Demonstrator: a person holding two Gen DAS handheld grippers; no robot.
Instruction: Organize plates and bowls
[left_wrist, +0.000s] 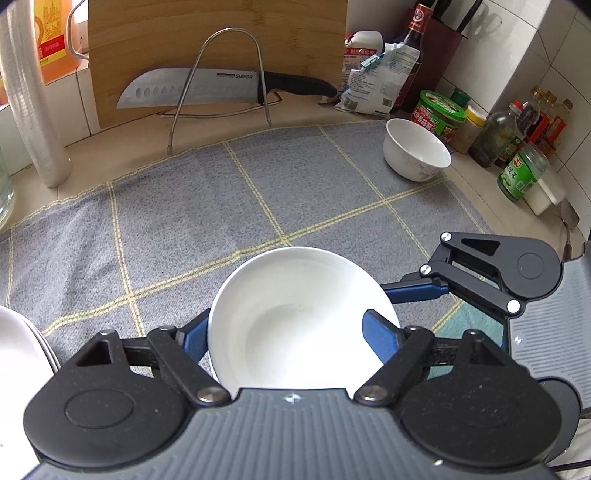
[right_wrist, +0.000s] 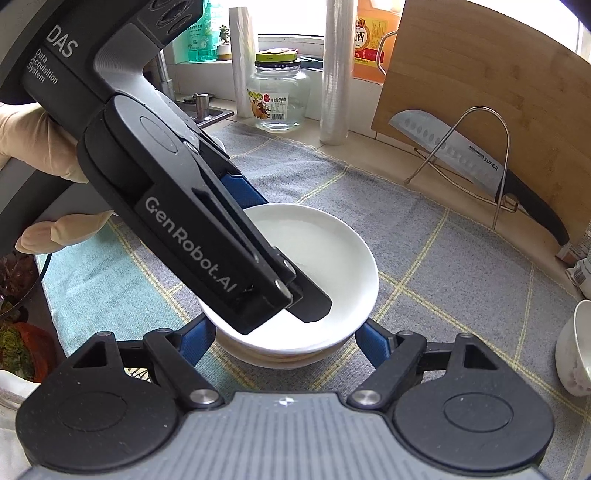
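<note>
Your grey checked cloth (left_wrist: 221, 206) lies over the counter. The cutting board (left_wrist: 218, 48) with the knife (left_wrist: 221, 86) stands behind. The white bowl (right_wrist: 314, 251) sits on stacked bowls; your right gripper (right_wrist: 286, 343) clamps them, your left gripper (left_wrist: 288, 339) straddles its rim, loosened. A second bowl (left_wrist: 415, 149) stands well apart.

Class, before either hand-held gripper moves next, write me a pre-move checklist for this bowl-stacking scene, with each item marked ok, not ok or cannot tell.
1. Top bowl nested level in the lower bowl: ok.
2. Left hand-held gripper clear of the top bowl: not ok, one finger dips inside it.
3. Right hand-held gripper steadying the lower bowl: ok, fingers on both sides.
4. Spare bowl upright on the cloth: ok.
5. Knife out of the way: ok, in its rack.
</note>
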